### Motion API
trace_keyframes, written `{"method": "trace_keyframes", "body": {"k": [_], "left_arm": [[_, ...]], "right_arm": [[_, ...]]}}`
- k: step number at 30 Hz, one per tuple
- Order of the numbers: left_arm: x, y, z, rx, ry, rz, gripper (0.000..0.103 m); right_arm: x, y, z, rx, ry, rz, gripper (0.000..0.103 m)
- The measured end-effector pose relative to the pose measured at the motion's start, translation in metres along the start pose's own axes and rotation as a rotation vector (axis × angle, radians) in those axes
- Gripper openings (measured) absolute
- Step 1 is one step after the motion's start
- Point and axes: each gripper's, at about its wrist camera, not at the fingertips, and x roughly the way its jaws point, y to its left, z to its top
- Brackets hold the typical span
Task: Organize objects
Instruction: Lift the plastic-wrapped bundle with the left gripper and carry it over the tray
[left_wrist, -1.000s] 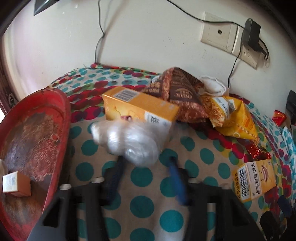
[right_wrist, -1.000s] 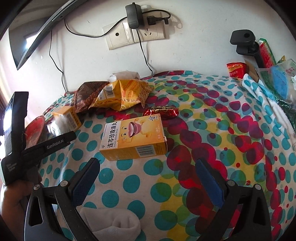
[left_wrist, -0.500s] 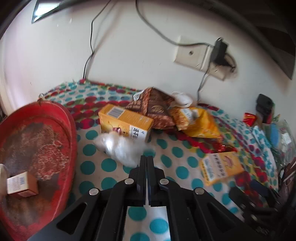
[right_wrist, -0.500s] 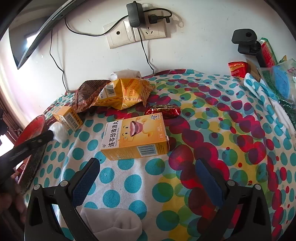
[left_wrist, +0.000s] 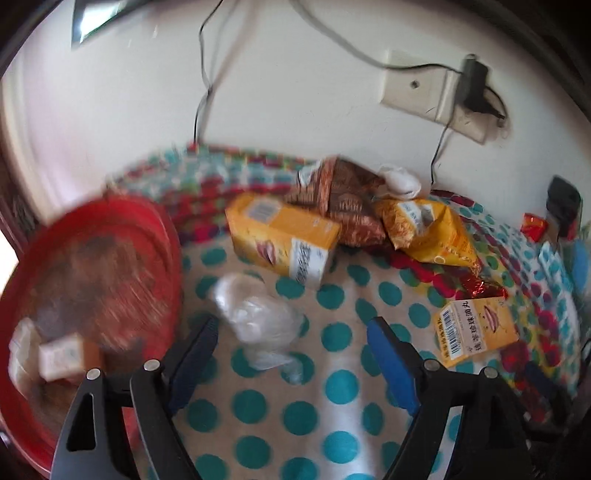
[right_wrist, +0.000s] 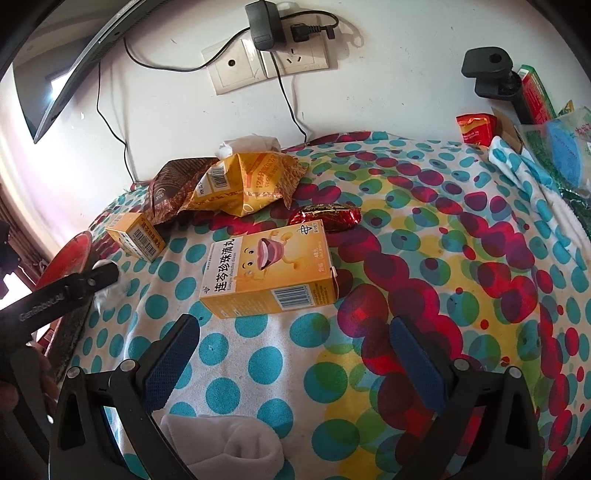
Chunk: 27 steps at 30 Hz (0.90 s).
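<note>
My left gripper is open just above a crumpled clear plastic bag, which lies on the dotted cloth partly between the fingers. A yellow box lies behind the bag. A red tray at the left holds a small box. My right gripper is open and empty, just in front of a yellow medicine box. A white sock lies below it. The left gripper's side shows in the right wrist view.
A brown snack bag, a yellow snack bag and a red candy wrapper lie near the wall. Sockets with a charger are on the wall. Packets and a black clamp stand at the far right.
My left gripper was shut half a second ago and is now open, lower and closer to the plastic bag. The right gripper has stayed still and open.
</note>
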Motion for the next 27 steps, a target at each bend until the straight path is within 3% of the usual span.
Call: {"method": "trace_keyframes", "body": {"k": [4, 6, 10, 11, 12, 14, 19, 20, 27], "left_arm": [[0.02, 0.002, 0.006, -0.054, -0.023, 0.07, 0.085], [0.033, 0.01, 0.01, -0.117, 0.01, 0.071, 0.085], [0.041, 0.009, 0.015, -0.129, 0.005, 0.093, 0.084], [0.041, 0.009, 0.016, -0.128, 0.009, 0.095, 0.08], [0.039, 0.009, 0.014, -0.122, 0.005, 0.112, 0.06], [0.037, 0.01, 0.008, -0.093, 0.006, 0.121, 0.037], [0.034, 0.01, -0.008, -0.041, 0.02, 0.05, 0.034], [0.032, 0.012, -0.009, -0.047, 0.017, 0.039, 0.033], [0.006, -0.001, -0.01, 0.009, -0.033, 0.023, 0.032]], "right_arm": [[0.001, -0.002, 0.0, 0.019, 0.001, 0.013, 0.103], [0.002, -0.004, 0.0, 0.043, -0.001, 0.006, 0.103], [0.003, -0.008, -0.001, 0.082, 0.001, 0.003, 0.103], [0.003, -0.009, -0.001, 0.087, 0.001, 0.005, 0.103], [0.003, -0.01, -0.001, 0.093, 0.002, 0.009, 0.103], [0.003, -0.012, -0.001, 0.103, 0.001, 0.012, 0.103], [0.003, -0.012, -0.001, 0.104, 0.0, 0.004, 0.103], [0.003, -0.012, -0.001, 0.137, -0.017, -0.033, 0.103], [0.003, -0.01, -0.001, 0.138, -0.016, -0.045, 0.103]]}}
